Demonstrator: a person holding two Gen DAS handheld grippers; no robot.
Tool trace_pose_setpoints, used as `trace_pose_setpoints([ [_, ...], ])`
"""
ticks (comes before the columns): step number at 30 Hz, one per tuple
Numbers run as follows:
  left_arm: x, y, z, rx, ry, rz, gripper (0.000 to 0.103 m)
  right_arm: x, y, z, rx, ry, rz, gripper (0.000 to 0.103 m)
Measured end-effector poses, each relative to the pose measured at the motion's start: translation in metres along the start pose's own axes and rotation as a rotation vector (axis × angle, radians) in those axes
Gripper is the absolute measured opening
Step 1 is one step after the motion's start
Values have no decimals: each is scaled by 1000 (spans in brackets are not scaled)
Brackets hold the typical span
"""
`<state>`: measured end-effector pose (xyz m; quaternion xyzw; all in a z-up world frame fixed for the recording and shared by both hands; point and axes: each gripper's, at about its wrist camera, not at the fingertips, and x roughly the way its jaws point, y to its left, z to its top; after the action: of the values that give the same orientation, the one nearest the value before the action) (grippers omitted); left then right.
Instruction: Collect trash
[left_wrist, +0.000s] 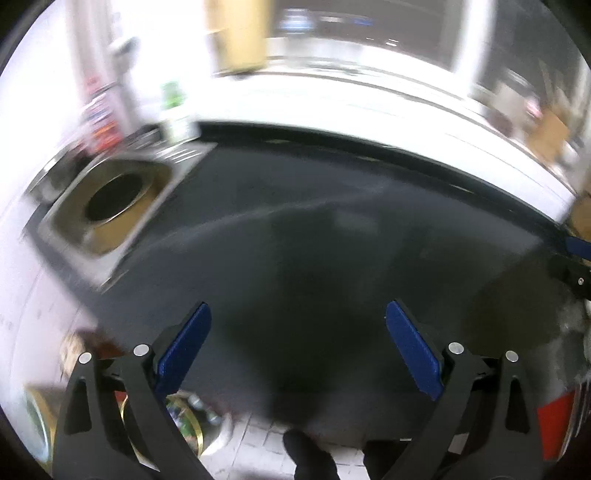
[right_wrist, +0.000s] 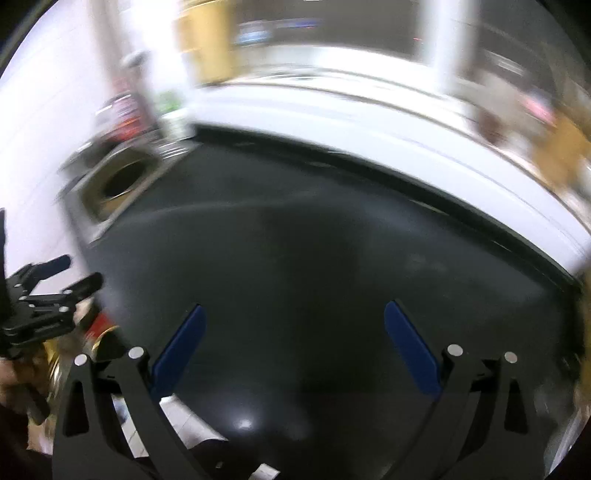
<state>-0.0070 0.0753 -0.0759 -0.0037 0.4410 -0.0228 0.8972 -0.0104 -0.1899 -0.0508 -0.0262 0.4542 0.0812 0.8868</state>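
Both views are motion-blurred. My left gripper (left_wrist: 298, 314) is open and empty above a dark countertop (left_wrist: 314, 229). My right gripper (right_wrist: 293, 315) is open and empty above the same countertop (right_wrist: 314, 251). A steel square panel with a round dark trash hole (left_wrist: 114, 197) is set in the counter at the far left; it also shows in the right wrist view (right_wrist: 122, 179). The left gripper shows at the left edge of the right wrist view (right_wrist: 48, 295). The right gripper's tip shows at the right edge of the left wrist view (left_wrist: 576, 258). No loose trash is clear on the counter.
A green-labelled bottle (left_wrist: 173, 107) stands behind the hole. A white ledge (left_wrist: 369, 110) runs along the counter's far edge. Below the counter's near edge at left is a gold-rimmed bin with bottles (left_wrist: 184, 417). A red object (left_wrist: 554, 421) sits at lower right.
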Motion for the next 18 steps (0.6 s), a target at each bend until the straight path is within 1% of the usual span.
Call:
trace_pose_setpoints([
  [1,3,-14,6,19,-4,-11,93,-6,-25,-4,55,-3,-38,94],
  [3,11,-48,20,69,2,-45,93,-11,-54,-11,120,-2,-91,94],
  [4,14,-58,23,85,3,-53,93,-14,-72,-15,157,-3,-120,94],
  [7,19,-96,32,142,12,-89,93,-21,-103,-25,228,3,-161,94],
  [9,20,-116,35,171,15,-95,93,-25,-120,-30,262,1,-167,94],
  [10,21,-127,37,189,16,-103,93,-28,-122,-32,271,3,-172,94],
  [13,25,-141,40,215,21,-108,93,-28,-132,-33,293,3,-175,94],
  [18,32,-148,46,225,25,-101,93,-22,-141,-30,305,12,-168,94],
])
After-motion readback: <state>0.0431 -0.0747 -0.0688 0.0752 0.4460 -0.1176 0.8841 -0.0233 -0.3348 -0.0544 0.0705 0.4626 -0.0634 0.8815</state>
